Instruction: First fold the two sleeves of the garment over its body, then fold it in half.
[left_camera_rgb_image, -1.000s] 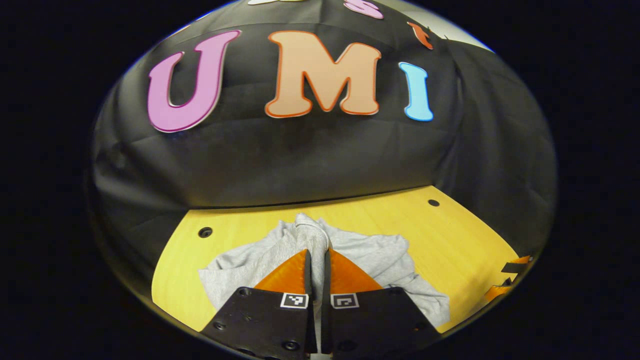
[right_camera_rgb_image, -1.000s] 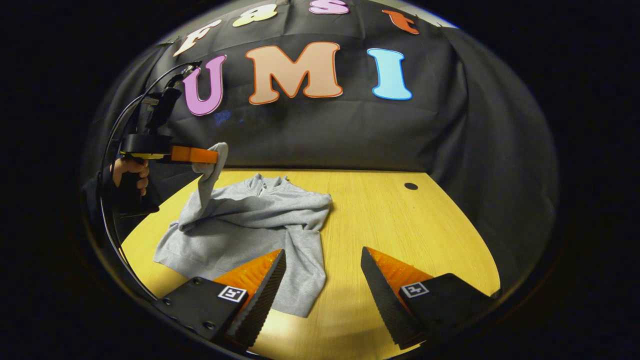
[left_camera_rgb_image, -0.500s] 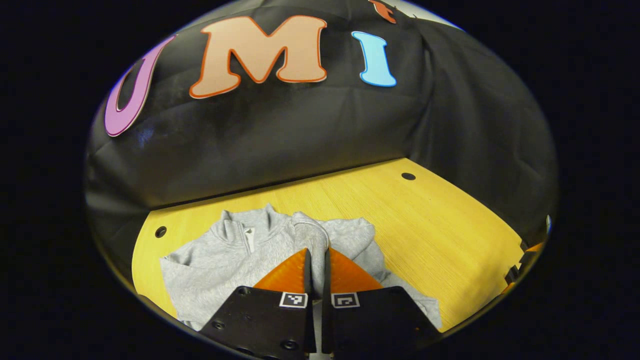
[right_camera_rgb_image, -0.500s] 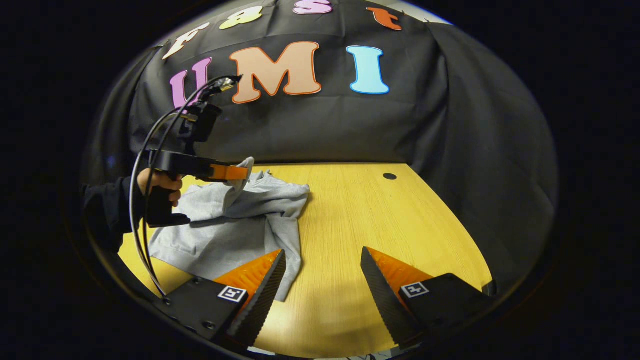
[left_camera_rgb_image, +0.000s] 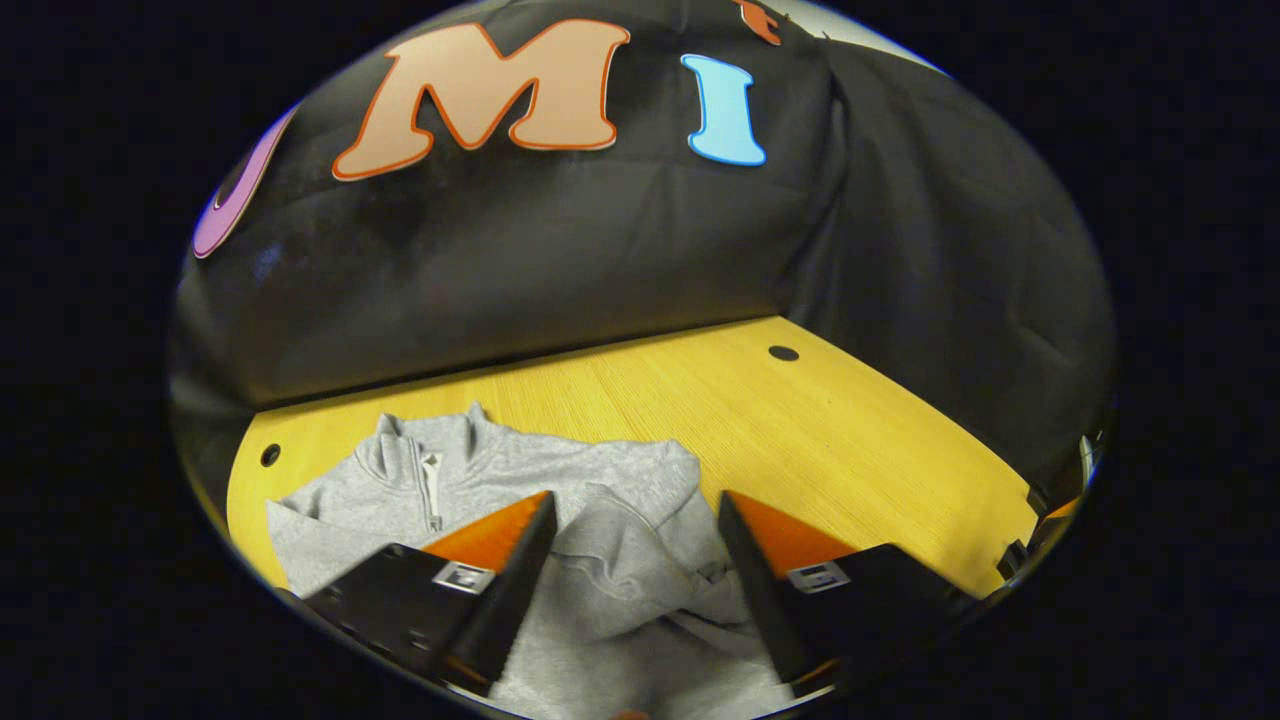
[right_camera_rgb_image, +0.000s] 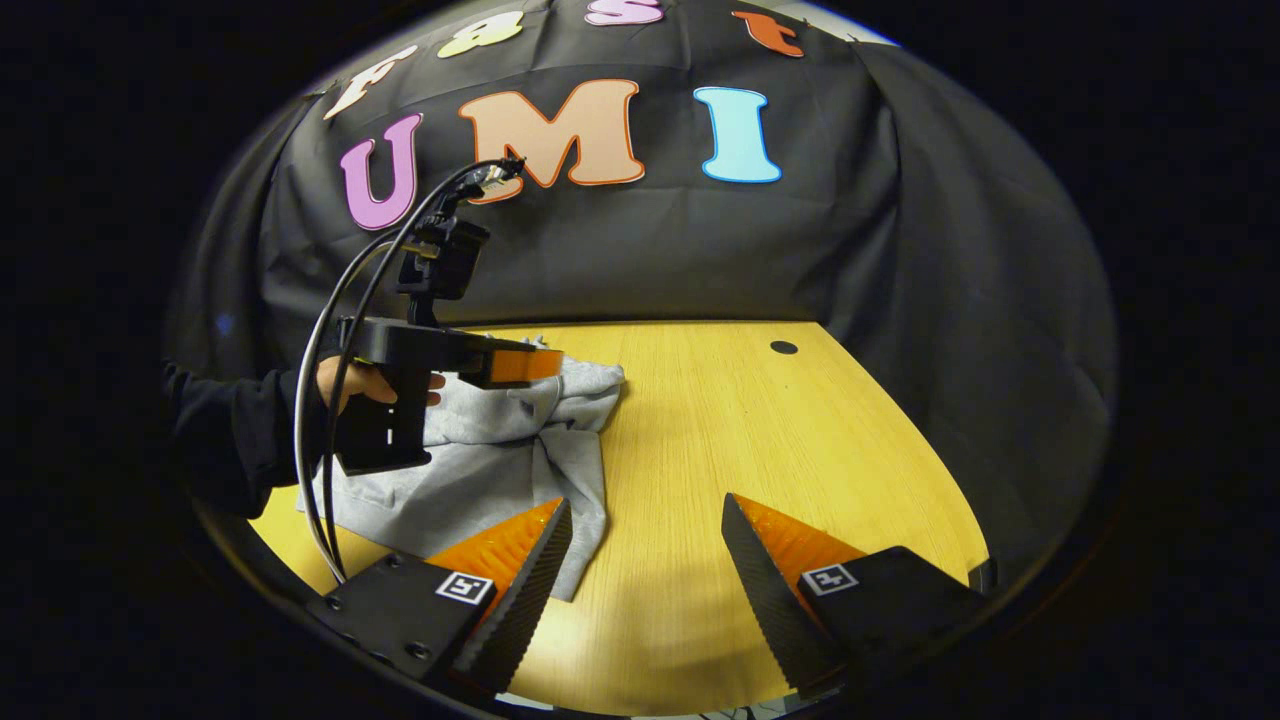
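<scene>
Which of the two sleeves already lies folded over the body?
The sleeve between the left gripper's open fingers, lying across the sweater's chest. The other sleeve hangs off the body onto the table, near the right gripper.

Left gripper (left_camera_rgb_image: 632, 540) jaws apart, right gripper (right_camera_rgb_image: 645, 545) jaws apart

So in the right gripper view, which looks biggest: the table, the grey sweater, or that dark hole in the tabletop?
1. The table looks largest.
2. The grey sweater looks next; the other gripper hides part of it.
3. The hole looks smallest by far, though it is farthest from the camera.
</scene>
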